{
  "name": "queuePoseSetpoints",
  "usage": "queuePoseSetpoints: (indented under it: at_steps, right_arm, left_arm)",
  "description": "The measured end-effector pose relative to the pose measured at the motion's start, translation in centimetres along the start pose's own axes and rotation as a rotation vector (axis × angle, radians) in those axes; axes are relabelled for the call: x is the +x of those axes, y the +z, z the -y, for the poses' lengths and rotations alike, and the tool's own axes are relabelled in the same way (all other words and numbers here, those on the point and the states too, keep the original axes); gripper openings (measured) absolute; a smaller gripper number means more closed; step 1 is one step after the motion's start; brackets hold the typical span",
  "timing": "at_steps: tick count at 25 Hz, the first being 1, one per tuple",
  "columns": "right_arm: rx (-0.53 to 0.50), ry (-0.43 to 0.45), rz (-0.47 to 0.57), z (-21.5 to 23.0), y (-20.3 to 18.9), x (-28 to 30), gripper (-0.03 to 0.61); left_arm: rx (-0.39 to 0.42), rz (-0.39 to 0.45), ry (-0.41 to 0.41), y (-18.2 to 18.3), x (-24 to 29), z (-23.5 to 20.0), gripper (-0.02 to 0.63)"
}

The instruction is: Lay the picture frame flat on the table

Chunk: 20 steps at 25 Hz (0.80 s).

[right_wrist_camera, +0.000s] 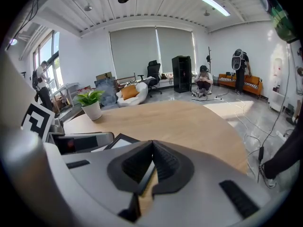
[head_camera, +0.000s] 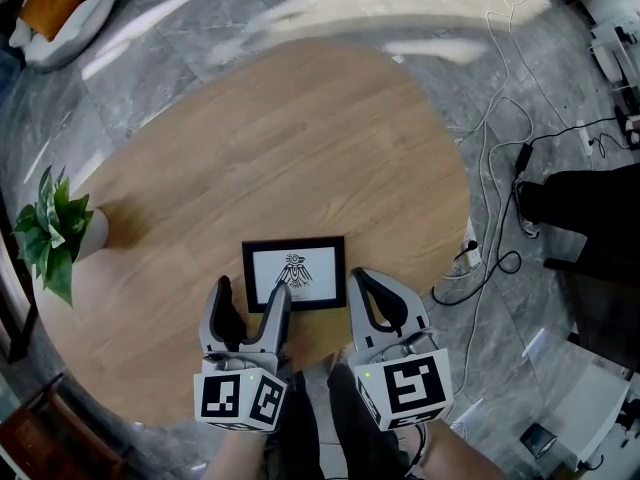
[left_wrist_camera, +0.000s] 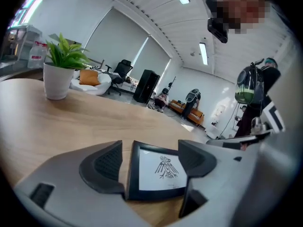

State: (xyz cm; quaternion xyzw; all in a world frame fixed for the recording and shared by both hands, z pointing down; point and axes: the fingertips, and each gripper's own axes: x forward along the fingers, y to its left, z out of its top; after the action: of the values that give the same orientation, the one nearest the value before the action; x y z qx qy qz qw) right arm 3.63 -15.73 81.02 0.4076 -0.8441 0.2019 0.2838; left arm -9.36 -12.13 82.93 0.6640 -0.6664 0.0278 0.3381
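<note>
The left gripper (left_wrist_camera: 150, 149) has its jaws apart around the picture frame (left_wrist_camera: 158, 173), which lies flat on the table (left_wrist_camera: 57, 126); a potted plant (left_wrist_camera: 60, 70) stands at ten o'clock.

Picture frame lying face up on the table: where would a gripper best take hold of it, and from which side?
Probably the near long edge of the picture frame, approached low from the person's side. It lies flat on the table, face up, so only its thin black border offers a hold, and it looks wider than the open left gripper spans.
</note>
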Motion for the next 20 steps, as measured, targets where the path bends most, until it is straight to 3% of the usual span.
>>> queuePoseSetpoints:
  at_steps: [4,6,10,12,20]
  right_arm:
    - [-0.004,-0.004,0.005,-0.1,0.7,-0.5,-0.003]
    - [-0.008,-0.004,0.011,-0.1,1.5,-0.9,-0.003]
    - [-0.022,-0.012,0.016,-0.2,3.7,-2.4,-0.003]
    - [-0.028,-0.016,0.027,-0.3,5.1,-3.2,-0.003]
    - [-0.07,-0.026,0.093,-1.1,12.2,-7.1,-0.003]
  left_arm:
    - [0.081,0.021,0.007,1.9,-0.9,0.3,0.341]
    - [0.101,0.049,0.005,3.3,-1.6,0.7,0.198]
    - [0.139,0.053,-0.008,5.4,-2.6,1.7,0.185]
    - [0.175,0.055,-0.002,6.6,-3.2,2.2,0.098]
    - [0.286,0.108,-0.014,13.8,-6.1,5.0,0.025]
